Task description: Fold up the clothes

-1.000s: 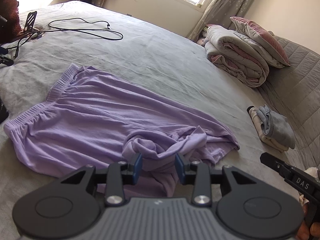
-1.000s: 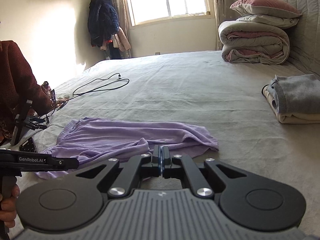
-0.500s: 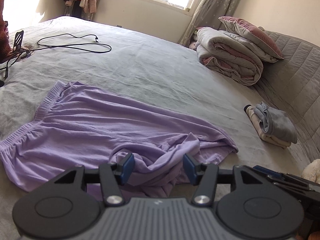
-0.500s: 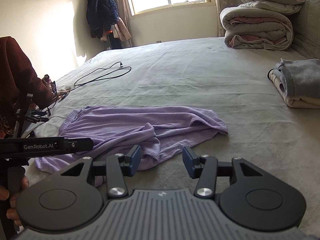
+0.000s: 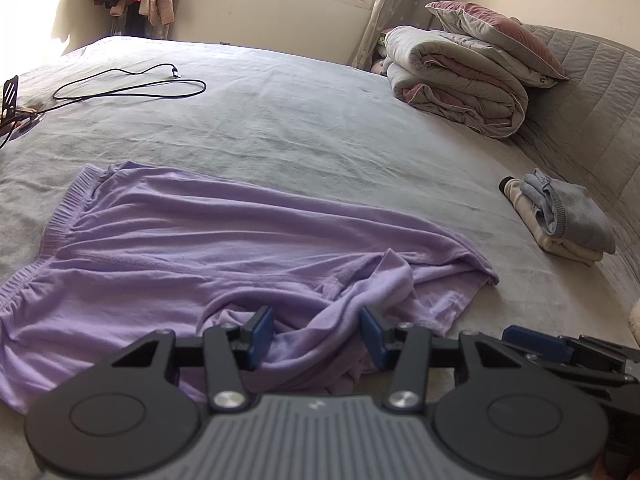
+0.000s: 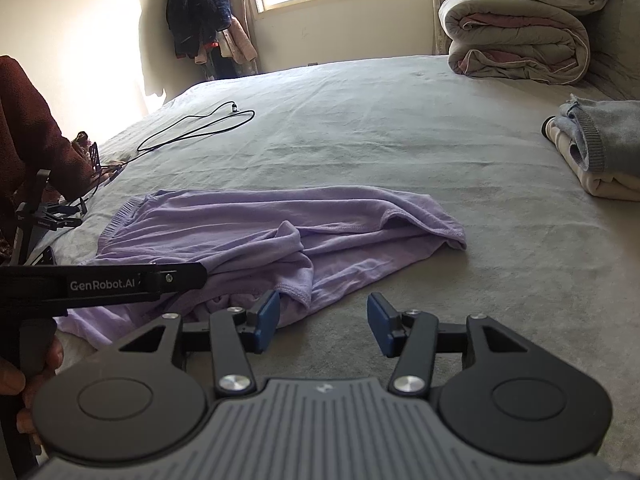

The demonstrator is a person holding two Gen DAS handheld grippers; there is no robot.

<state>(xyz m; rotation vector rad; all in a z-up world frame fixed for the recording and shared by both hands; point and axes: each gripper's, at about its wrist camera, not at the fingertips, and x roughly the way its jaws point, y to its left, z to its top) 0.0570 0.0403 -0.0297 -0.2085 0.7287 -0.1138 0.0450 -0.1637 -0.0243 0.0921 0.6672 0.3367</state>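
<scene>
A lilac garment (image 5: 192, 248) lies spread on the grey bed, its elastic waistband at the left and a bunched, rumpled part at its near edge. My left gripper (image 5: 316, 336) is open, its jaws standing on either side of that bunched fold without closing on it. In the right wrist view the same garment (image 6: 280, 232) lies ahead and to the left. My right gripper (image 6: 324, 324) is open and empty just above the bedsheet, beside the garment's near hem. The left gripper's body (image 6: 100, 284) shows at the left there.
A folded stack of grey and cream clothes (image 5: 560, 220) sits at the right of the bed. A rolled duvet with a pillow (image 5: 460, 80) lies by the headboard. A black cable (image 5: 132, 88) loops at the far left. The grey bedsheet (image 6: 400, 128) stretches ahead.
Both grippers have opened: the left let go of the bunched lilac fabric, and the right went from shut to wide open. Both have drawn back slightly from the garment.
</scene>
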